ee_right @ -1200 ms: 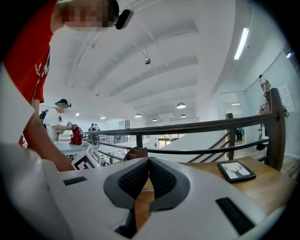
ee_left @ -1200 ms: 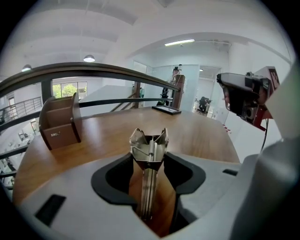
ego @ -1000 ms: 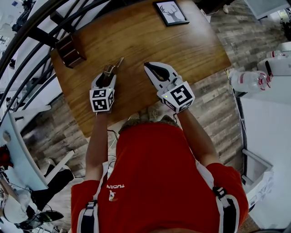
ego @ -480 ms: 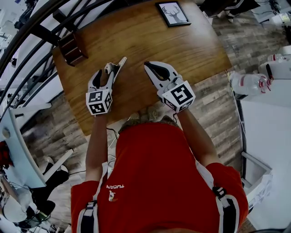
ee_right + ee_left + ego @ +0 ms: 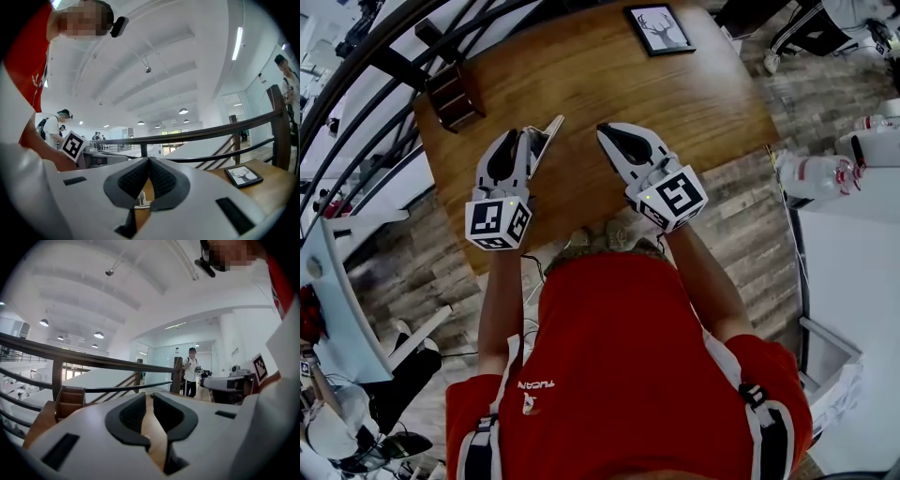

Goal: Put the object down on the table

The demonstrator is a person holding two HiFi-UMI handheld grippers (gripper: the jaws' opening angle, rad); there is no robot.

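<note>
A thin, pale, slab-like object (image 5: pixel 546 137) rests on the brown wooden table (image 5: pixel 675 94), tilted, just right of my left gripper's tips. My left gripper (image 5: pixel 518 134) is free of it. The jaws are closing, with only a narrow gap and nothing between them. In the left gripper view (image 5: pixel 146 394) only bare table wood shows through that gap. My right gripper (image 5: pixel 602 129) hovers over the table's middle, shut and empty. Its tips meet in the right gripper view (image 5: pixel 148 160).
A framed deer picture (image 5: pixel 659 28) lies at the table's far edge and also shows in the right gripper view (image 5: pixel 243 176). A small dark wooden rack (image 5: pixel 455 94) stands at the far left corner by the railing. Bottles (image 5: pixel 811 169) sit on a white surface to the right.
My left gripper has drawn back from the object toward the person, and its jaws have gone from wide apart to nearly together. The object stays on the table. The right gripper has not moved.
</note>
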